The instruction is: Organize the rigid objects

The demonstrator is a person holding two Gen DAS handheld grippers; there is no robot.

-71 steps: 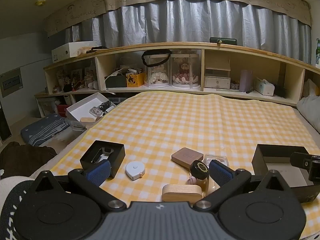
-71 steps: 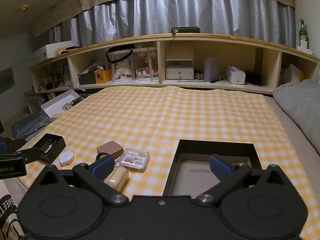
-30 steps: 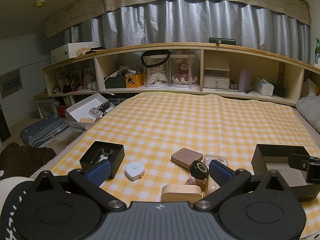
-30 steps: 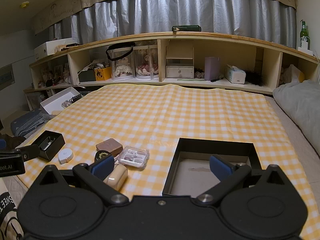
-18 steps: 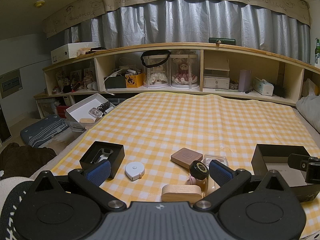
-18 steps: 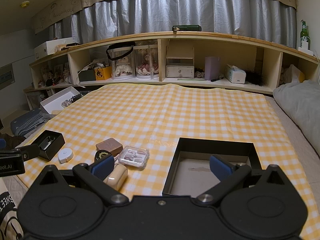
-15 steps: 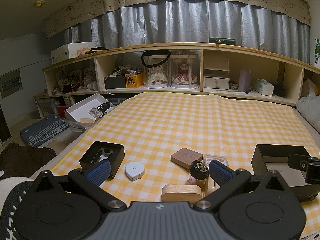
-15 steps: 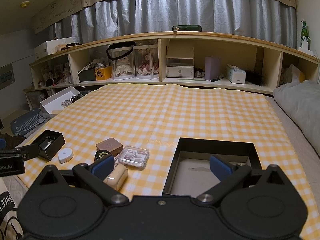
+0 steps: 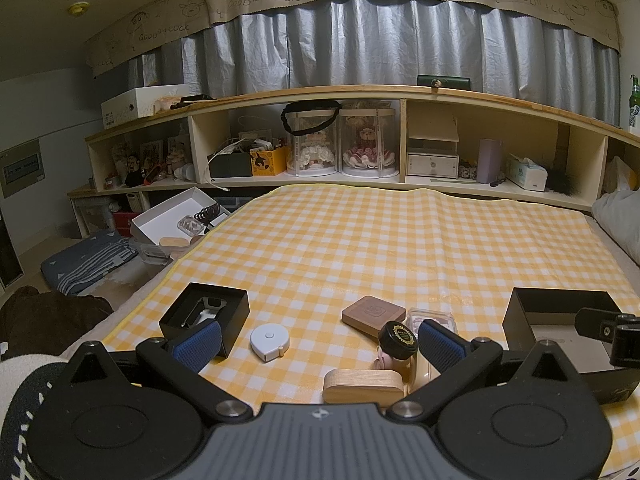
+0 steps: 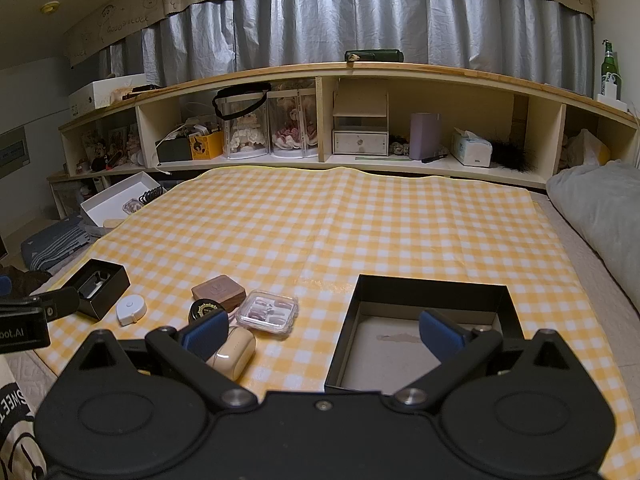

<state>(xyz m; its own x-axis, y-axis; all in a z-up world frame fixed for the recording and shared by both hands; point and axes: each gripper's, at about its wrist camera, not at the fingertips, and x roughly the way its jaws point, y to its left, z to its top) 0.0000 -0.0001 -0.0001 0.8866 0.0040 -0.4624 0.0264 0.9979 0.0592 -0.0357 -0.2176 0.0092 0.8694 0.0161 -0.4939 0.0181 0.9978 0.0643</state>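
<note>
Checkered cloth (image 10: 360,220) holds small boxes between two spread, empty claws (image 9: 316,340) (image 10: 320,330).

On the yellow checked cloth a large black box (image 10: 430,292) lies open, nothing in it. Well to its left cluster a clear plastic case (image 10: 267,312), a brown square case (image 10: 218,290), a black-lidded jar (image 10: 204,309) and a cream rounded case (image 10: 236,352). Farther left lie a white tape measure (image 10: 131,309) and a small open black box (image 10: 100,288).
</note>
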